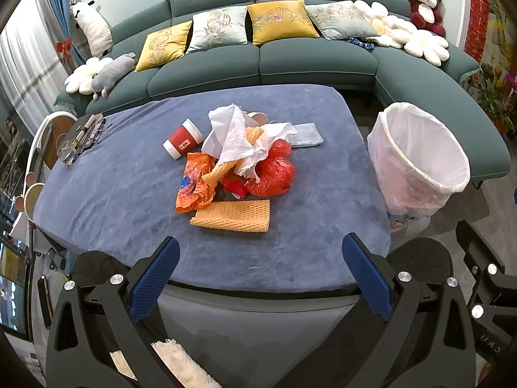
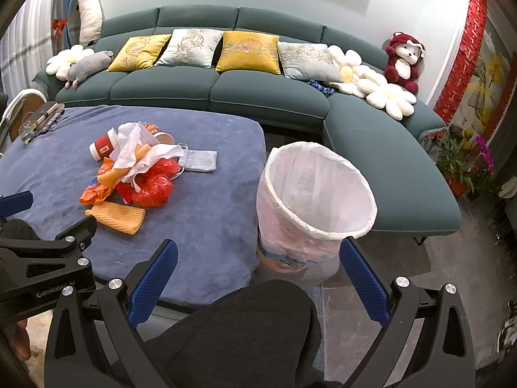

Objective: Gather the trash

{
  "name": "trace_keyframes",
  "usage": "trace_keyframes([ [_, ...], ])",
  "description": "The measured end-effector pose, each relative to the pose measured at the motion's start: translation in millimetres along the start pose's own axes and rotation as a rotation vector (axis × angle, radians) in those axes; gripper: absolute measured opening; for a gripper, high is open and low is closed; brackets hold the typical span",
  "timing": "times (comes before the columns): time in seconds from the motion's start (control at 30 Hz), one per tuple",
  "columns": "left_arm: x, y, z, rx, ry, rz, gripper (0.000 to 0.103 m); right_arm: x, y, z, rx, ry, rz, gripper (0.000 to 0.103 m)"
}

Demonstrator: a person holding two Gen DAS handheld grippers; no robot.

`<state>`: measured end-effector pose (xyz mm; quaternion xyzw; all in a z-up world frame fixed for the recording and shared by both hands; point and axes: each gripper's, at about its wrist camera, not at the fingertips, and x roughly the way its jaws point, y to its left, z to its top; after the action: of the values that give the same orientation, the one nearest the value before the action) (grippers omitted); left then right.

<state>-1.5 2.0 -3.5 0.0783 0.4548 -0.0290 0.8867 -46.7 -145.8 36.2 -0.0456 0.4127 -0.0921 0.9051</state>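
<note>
A heap of trash lies mid-table on the blue cloth (image 1: pixel 113 194): white paper towel (image 1: pixel 236 139), red plastic bag (image 1: pixel 274 171), orange wrapper (image 1: pixel 194 184), orange foam net (image 1: pixel 236 216), a tipped red-and-white cup (image 1: pixel 182 140) and a pale blue face mask (image 1: pixel 305 134). The same heap shows in the right wrist view, with paper towel (image 2: pixel 132 155), red bag (image 2: pixel 152 184) and foam net (image 2: pixel 118 216). A white-lined bin (image 1: pixel 416 158) (image 2: pixel 315 194) stands on the floor right of the table. My left gripper (image 1: pixel 260 245) hangs open near the table's front edge, short of the heap. My right gripper (image 2: pixel 258 249) is open, empty, before the bin.
A curved green sofa (image 1: pixel 316 61) with yellow and pale cushions, flower pillows and plush toys runs behind the table and bends right past the bin. Dark gadgets (image 1: pixel 84 134) lie at the table's far left corner. Potted flowers (image 2: pixel 465 158) stand far right. A person's dark-clad knee (image 2: pixel 245 323) is below.
</note>
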Motion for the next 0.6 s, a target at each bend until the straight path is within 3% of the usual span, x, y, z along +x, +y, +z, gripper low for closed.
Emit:
trace_keyframes([
  [0.6,0.8,-0.3,-3.2,0.007,0.008,0.001,0.096,0.6,1.5,-0.3,0.000,0.001,-0.008,0.096],
])
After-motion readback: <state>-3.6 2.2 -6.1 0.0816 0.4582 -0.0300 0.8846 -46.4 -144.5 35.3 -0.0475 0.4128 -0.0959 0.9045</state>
